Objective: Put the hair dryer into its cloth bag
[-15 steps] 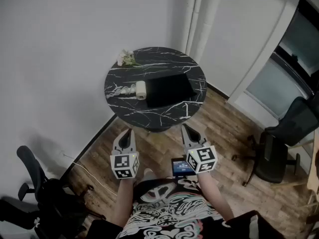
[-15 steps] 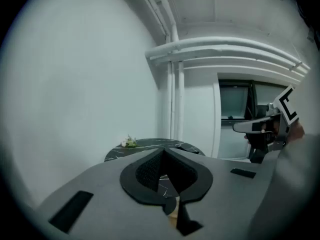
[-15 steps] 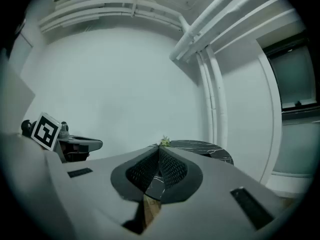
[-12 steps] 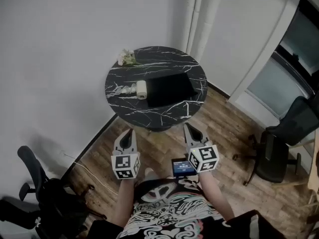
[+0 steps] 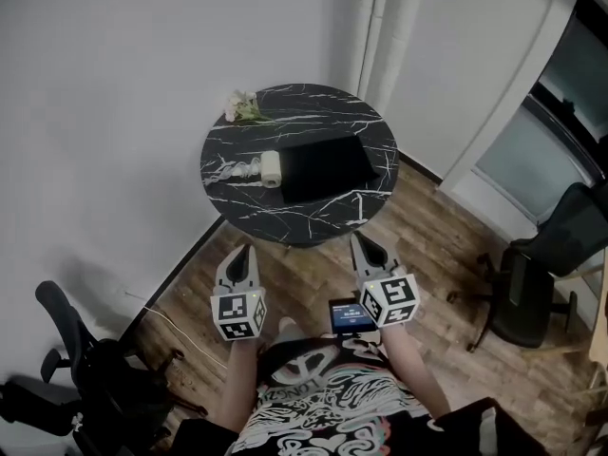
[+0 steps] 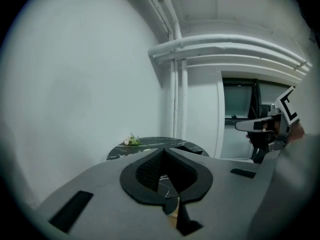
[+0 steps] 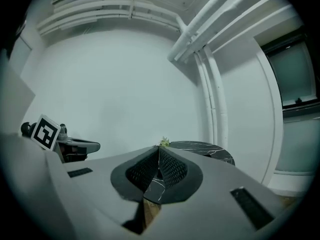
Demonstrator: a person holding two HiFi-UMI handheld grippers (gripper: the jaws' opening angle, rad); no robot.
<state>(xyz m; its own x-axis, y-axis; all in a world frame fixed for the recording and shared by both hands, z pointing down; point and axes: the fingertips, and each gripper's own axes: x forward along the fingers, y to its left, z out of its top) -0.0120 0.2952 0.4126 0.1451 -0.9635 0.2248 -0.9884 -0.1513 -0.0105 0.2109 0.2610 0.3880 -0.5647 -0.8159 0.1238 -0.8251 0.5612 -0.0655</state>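
On the round black marble table [image 5: 353, 212] lie a flat black cloth bag [image 5: 323, 169] and, to its left, a cream-white hair dryer [image 5: 270, 168] with its pale cord [image 5: 233, 171] bunched beside it. Both grippers hover over the wooden floor, short of the table's near edge and pointing toward it. My left gripper [image 5: 246, 251] is shut with nothing in it, and its jaws [image 6: 164, 152] meet. My right gripper [image 5: 360, 242] is also shut and empty, pads together [image 7: 158, 149]. In the gripper views the bag and dryer are hidden behind the jaws.
A small sprig of flowers [image 5: 241, 107] lies at the table's far left edge. White pipes [image 5: 375, 27] run up the wall corner behind. Black office chairs stand at the right [image 5: 537, 274] and lower left [image 5: 85, 369]. A small screen [image 5: 350, 315] hangs at the person's chest.
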